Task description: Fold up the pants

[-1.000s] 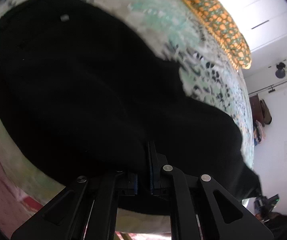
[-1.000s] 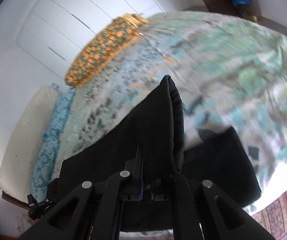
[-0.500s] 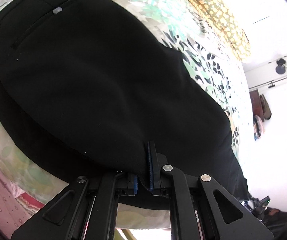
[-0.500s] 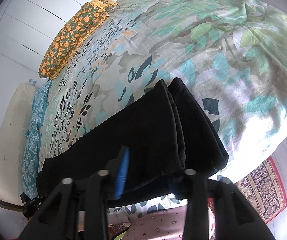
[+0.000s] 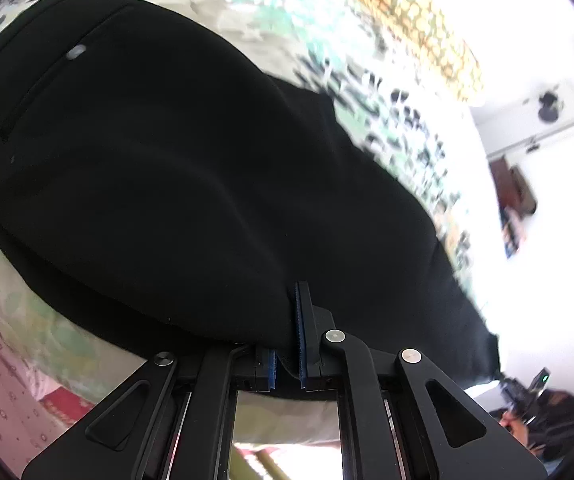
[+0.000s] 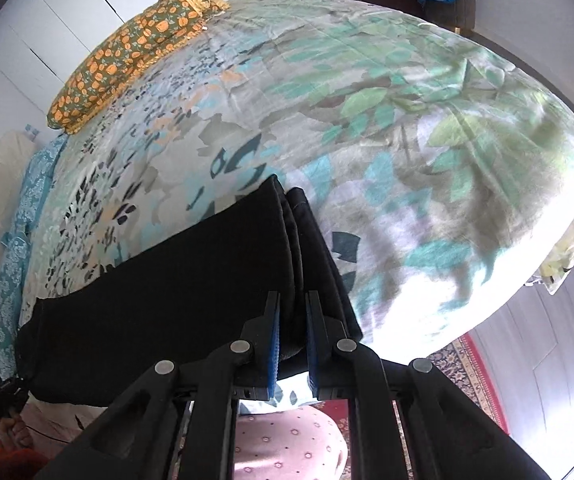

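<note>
Gripping: left gripper (image 5: 287,344) pinched tight on the near edge of the black pants (image 5: 175,168), cloth bunched between its blue pads.
Right gripper (image 6: 291,334): jaws have just been closing, now narrow, with the stacked leg ends of the pants (image 6: 191,280) caught between the pads.
Pants: spread flat on the leafy bedspread (image 6: 427,128) straight ahead of both grippers, waist and back pocket up and to the left of the left one, legs laid one over the other.
Why held so: one grip on each end looks like the setup for lifting a full-length fold, keeping the layers lined up.
Edges: cuffs (image 6: 287,208) slightly staggered ahead of the right gripper, not quite flush; worth watching.
Open room: plenty of bare bedspread beyond and to the right of the right gripper; orange pillow (image 6: 127,56) far ahead, well clear.
Risk: bed edge sits just under both grippers, so slack cloth could slide off.
</note>
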The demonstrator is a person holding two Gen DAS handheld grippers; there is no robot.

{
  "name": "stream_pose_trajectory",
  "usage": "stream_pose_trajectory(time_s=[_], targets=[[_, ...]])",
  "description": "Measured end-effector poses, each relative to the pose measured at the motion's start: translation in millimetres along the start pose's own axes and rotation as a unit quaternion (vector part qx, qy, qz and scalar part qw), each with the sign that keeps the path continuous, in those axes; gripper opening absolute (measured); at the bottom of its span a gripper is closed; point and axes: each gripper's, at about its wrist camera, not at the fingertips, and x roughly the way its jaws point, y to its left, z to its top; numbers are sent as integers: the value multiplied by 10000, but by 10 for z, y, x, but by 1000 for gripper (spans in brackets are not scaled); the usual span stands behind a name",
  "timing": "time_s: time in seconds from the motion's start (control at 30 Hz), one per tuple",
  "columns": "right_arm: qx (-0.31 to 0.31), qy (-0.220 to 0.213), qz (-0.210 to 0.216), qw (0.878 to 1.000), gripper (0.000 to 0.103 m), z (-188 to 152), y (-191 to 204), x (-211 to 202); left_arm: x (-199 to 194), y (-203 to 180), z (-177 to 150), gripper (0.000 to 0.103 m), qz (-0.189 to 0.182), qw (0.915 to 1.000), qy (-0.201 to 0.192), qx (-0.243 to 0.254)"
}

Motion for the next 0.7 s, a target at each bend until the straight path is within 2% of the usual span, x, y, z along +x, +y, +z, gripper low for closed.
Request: stream_pose_trajectory(time_s=[0.1, 0.37, 0.57, 0.7], targets=[[96, -91, -74, 9999, 12, -18, -26, 1, 96, -2, -6, 6, 127, 9998, 155, 29], [27, -31, -259, 9997, 12, -8, -4, 41, 144, -75, 4, 6, 381, 9987, 251, 245], [23, 38, -358, 9993, 12, -25, -7, 114, 95, -67, -51, 6, 737, 9953, 282, 567], [71, 48, -406, 9991, 12, -34, -4, 161, 170, -72, -49, 7, 803, 9944, 349, 587]])
